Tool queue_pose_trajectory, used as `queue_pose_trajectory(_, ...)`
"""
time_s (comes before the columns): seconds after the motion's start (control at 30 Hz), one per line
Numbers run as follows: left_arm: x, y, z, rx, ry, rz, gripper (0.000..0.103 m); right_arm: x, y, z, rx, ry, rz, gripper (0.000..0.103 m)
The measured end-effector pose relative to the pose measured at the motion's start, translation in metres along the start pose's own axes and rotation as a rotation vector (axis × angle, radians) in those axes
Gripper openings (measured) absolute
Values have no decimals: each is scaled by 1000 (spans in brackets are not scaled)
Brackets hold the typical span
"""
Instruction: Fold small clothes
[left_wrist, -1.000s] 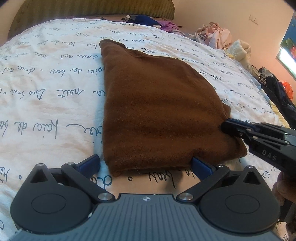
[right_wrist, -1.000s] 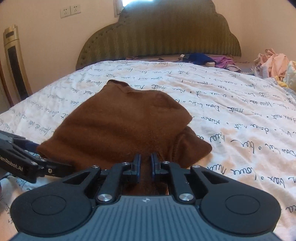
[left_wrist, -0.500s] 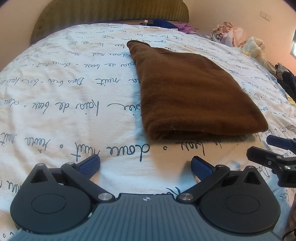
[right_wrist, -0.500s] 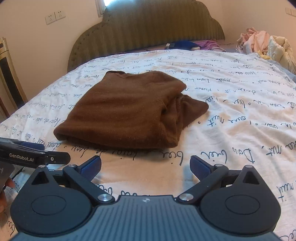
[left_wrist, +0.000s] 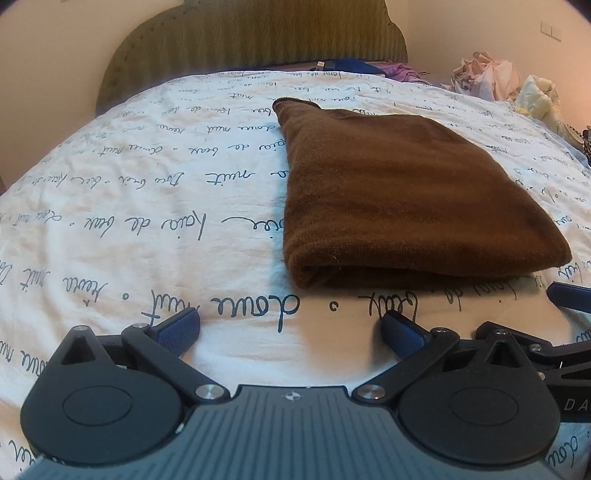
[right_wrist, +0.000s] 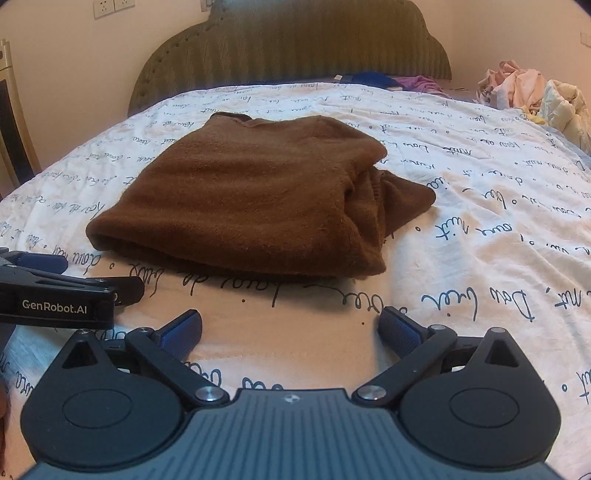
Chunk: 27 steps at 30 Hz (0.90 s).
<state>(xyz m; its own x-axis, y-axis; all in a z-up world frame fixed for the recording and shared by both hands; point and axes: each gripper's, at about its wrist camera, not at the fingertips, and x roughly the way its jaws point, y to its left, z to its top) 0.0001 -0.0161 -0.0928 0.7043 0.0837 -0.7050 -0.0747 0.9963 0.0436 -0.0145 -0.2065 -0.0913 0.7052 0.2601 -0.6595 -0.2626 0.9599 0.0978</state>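
Fingers (left_wrist: 177, 328) of left gripper (left_wrist: 290, 326) and right gripper (right_wrist: 290, 326) were spread, holding nothing, just short of folded brown sweater (right_wrist: 243, 195) on bed (left_wrist: 129, 221). Loose flap at its right side probably needed tucking under; pinch low, avoid sheet.

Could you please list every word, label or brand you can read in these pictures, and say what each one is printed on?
"GenRobot.AI": on the side of the left gripper, seen from the right wrist.
"DA", cut off by the frame edge: on the right gripper, seen from the left wrist.
"douce nuit": cursive script, upside down, on the bedsheet; the other script is too distorted to read reliably.
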Motion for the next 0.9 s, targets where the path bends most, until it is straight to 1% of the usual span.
queue_pose_trajectory(0.27, 6, -2, 3, 5, 0, 2, 103, 1, 0, 0, 0, -2, -4, 103)
queue_pose_trajectory(0.47, 6, -1, 2, -1, -3, 3, 103, 7, 8, 5, -10, 17, -35, 103)
queue_pose_trajectory(0.53, 7, 0, 2, -3, -1, 3, 103, 8, 7, 6, 12, 9, -35, 103)
queue_pose_trajectory(0.9, 6, 0, 3, 3, -4, -1, 103, 7, 7, 3, 14, -5, -44, 103)
